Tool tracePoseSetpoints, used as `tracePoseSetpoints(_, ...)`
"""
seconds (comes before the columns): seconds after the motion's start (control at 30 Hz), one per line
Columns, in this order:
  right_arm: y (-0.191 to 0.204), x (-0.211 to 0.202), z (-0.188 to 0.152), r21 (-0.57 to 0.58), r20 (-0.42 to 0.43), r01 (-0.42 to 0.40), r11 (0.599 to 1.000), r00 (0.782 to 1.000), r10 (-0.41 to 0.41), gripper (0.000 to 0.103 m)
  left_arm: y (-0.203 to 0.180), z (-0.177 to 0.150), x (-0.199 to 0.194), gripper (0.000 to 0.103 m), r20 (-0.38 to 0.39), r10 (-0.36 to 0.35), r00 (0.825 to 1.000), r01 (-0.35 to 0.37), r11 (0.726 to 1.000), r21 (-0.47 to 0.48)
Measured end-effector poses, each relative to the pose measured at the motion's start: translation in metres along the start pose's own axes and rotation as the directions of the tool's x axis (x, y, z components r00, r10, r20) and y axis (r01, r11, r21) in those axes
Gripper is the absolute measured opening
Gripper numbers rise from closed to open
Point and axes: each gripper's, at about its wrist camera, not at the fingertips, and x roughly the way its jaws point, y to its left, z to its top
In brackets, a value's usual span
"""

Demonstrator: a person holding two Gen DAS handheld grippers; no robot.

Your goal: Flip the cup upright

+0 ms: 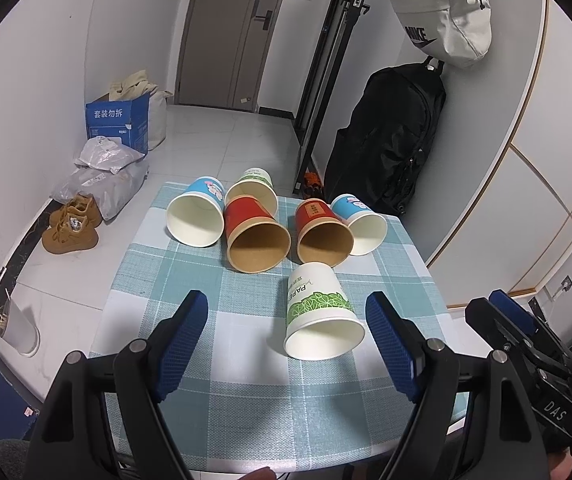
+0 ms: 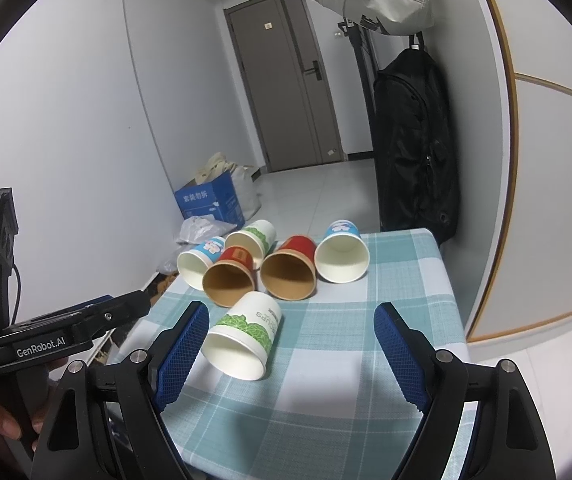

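table point(image 1: 190, 360): nearest cup point(image 1: 320, 316) on side | 5 cups point(image 1: 260, 236) lying in row behind it

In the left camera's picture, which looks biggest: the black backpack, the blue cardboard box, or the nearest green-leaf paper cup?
1. Black backpack, hanging by the wall.
2. Green-leaf paper cup and blue cardboard box look alike; the cup lies much nearer the camera, so I won't rank them.

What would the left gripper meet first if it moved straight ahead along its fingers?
Probably the white paper cup with green leaf print, lying on its side just right of centre between the open left gripper's fingers; depth is uncertain.
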Motion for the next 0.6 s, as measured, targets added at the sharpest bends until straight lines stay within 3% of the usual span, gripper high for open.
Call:
tracePoseSetpoints(0.4,0.000,0.001,0.000,0.014,-0.004,0.003,1.000,1.000,-0.003,0.085,-0.001,-0.003,0.008,0.078,-0.037,0.025,0.999,-0.025,1.000,-0.002)
tracePoseSetpoints(0.6,-0.004,0.001,0.003,0.037,-0.008,0.005,0.999,1.000,-0.004,0.090,0.002,0.001,0.023,0.078,-0.153,-0.028,0.988,0.025,0.999,-0.025)
